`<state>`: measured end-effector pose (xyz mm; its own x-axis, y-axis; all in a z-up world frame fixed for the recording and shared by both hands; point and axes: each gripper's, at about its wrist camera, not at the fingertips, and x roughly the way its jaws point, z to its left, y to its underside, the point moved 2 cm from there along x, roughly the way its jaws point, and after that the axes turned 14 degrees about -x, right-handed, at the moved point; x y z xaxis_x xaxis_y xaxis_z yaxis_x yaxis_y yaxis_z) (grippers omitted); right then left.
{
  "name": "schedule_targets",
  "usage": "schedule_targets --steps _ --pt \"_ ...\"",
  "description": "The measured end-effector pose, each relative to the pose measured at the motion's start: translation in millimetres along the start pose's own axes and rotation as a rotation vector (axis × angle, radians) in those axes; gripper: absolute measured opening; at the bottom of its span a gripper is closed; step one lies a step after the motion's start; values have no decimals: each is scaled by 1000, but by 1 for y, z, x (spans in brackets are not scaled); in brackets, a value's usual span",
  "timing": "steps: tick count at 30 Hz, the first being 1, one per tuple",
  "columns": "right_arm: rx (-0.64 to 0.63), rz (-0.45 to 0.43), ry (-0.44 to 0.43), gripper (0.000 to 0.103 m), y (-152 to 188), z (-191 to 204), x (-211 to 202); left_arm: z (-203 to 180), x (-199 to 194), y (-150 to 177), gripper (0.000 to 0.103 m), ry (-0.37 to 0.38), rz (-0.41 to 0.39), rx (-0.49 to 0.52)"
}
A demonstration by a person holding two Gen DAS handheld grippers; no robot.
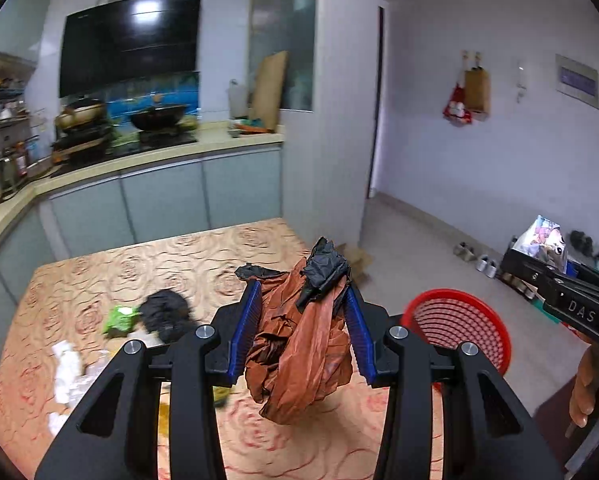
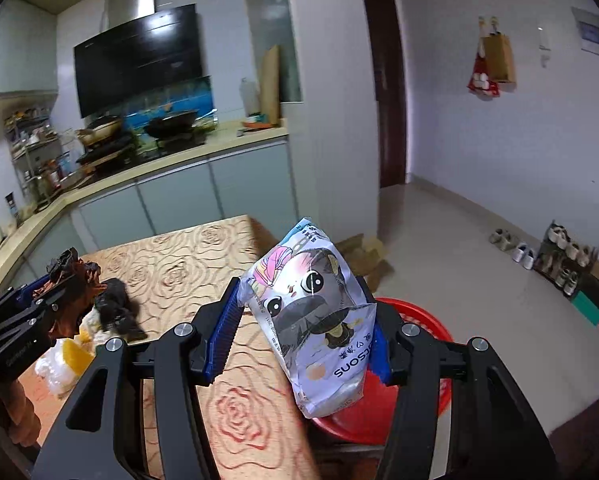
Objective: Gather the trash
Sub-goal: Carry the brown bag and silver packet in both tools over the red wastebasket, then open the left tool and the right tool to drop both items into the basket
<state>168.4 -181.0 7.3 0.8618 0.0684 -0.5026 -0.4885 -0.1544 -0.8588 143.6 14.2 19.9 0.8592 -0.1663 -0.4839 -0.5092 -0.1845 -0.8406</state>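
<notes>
Your table (image 1: pixel 147 256), under its rose-patterned cloth, fills the lower half of both views, with the kitchen counter (image 1: pixel 219 142) and stove behind it. Just off the table's right edge sits the red mesh basket (image 1: pixel 459 328) (down low, on the floor side). On the cloth there is loose trash: a crumpled black bag (image 1: pixel 167 314), a green wrapper (image 1: pixel 119 318) touching its left side, and white crumpled paper (image 1: pixel 65 364) nearer to you. Your left gripper (image 1: pixel 303 328) is clamped on a crumpled brown plastic bag (image 1: pixel 299 352) with a black bag scrap (image 1: pixel 325 270) bunched at its top; both hang above the table near its right edge. Your right gripper (image 2: pixel 303 328) has its blue pads (image 2: pixel 221 332) pressed on a white cartoon-printed snack bag (image 2: pixel 319 320), held tilted over the basket's near rim.
</notes>
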Motion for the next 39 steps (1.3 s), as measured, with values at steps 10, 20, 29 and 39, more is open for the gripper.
schedule_targets --steps 10,20,29,39 --pt "53 27 88 53 17 -42 0 -47 35 11 40 107 78 44" --pt "81 101 140 53 40 -71 16 -91 86 31 41 238 215 75" --pt "101 166 158 53 60 -87 35 -118 141 57 41 282 363 95" --pt "119 236 163 53 78 -100 58 -133 182 85 46 266 461 131"
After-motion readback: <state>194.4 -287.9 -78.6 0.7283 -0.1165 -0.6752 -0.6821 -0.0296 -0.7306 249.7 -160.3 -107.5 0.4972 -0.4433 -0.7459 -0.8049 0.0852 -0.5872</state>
